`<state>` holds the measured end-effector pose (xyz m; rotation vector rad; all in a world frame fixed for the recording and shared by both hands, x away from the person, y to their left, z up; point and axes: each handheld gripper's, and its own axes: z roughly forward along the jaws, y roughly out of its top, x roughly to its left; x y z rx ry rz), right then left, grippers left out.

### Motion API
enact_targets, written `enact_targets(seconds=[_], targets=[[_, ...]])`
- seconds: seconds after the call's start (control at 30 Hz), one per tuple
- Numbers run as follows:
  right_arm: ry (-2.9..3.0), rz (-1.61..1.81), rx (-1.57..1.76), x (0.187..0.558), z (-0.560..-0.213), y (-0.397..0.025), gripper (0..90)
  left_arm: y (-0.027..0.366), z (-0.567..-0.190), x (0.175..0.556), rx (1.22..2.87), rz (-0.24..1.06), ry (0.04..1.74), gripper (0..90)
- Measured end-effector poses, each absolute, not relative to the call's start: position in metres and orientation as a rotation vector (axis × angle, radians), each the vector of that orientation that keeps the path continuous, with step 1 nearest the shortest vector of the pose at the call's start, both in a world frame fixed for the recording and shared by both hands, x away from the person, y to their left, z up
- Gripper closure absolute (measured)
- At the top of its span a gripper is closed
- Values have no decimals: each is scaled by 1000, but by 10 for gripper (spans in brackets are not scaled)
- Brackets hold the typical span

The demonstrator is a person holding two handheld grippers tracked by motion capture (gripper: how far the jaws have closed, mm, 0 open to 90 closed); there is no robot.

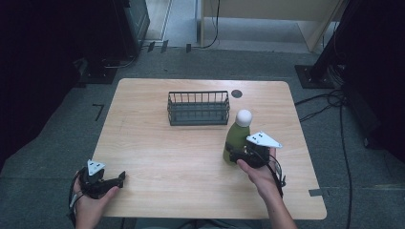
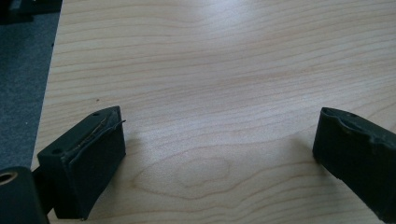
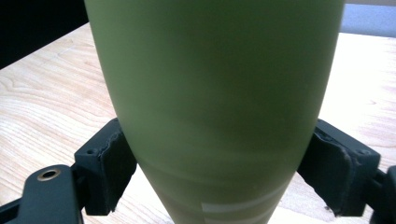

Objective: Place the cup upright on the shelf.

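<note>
My right gripper (image 1: 239, 156) pinches the green bottle (image 1: 235, 137) low on its body near the table's (image 1: 157, 152) right edge, my left gripper (image 1: 114, 180) spread idle at the near-left corner; the basket (image 1: 197, 108) awaits, I judge.

Right gripper (image 1: 235, 156) clasps the upright green bottle (image 1: 236, 136) near the wire basket (image 1: 198, 108). Left gripper (image 1: 119, 178) rests at the table (image 1: 157, 157) edge.
</note>
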<state>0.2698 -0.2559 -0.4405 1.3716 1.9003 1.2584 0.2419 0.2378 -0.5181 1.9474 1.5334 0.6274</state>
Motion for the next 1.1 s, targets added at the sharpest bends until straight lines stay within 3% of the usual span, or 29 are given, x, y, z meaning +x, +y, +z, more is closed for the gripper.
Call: enact_targets(seconds=[0.7,1.1], targets=[[1855,1241,1376,275,-437,-251,202,238,-518,242,1946,627,1534,27],[1852,1254,1350,280,-418,-249,202,238,-518,242,1947,627,1534,27]])
